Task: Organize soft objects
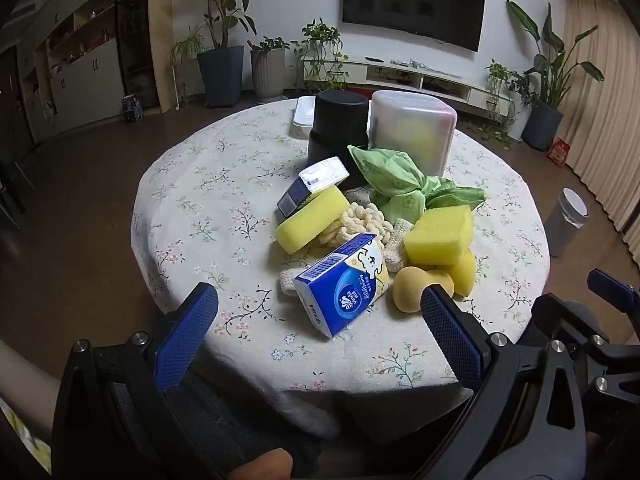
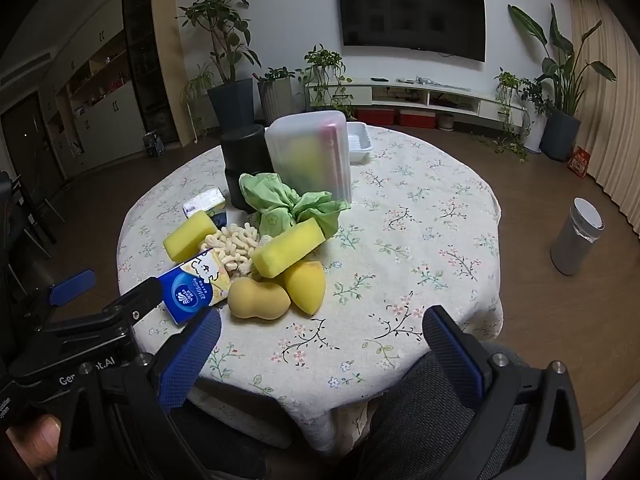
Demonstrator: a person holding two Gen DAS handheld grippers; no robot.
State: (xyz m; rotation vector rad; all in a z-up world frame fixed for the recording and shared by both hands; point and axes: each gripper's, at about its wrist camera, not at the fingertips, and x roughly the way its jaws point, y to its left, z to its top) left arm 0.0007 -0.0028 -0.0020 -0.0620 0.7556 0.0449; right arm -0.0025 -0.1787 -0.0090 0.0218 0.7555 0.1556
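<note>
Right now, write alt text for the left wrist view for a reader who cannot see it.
A pile of soft items sits on a round floral-clothed table: a blue tissue pack, yellow sponges, a knitted cream cloth and a green cloth, before a black canister and a frosted plastic box. The open left gripper hovers near the table's edge.

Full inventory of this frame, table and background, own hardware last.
tissue packs: 2, blue-white, pile's near and far left
block sponges: 2, yellow, flanking the mop cloth
mop cloth: 1, cream, pile centre
egg sponge: 1, yellow, near right
gourd sponge: 1, tan, near edge
green cloth: 1, behind the pile
black canister: 1, rear
lidded bin: 1, translucent, rear
white tray: 1, far edge
table: 1, floral cloth
left tongs: open, empty
right tongs: open, empty
</note>
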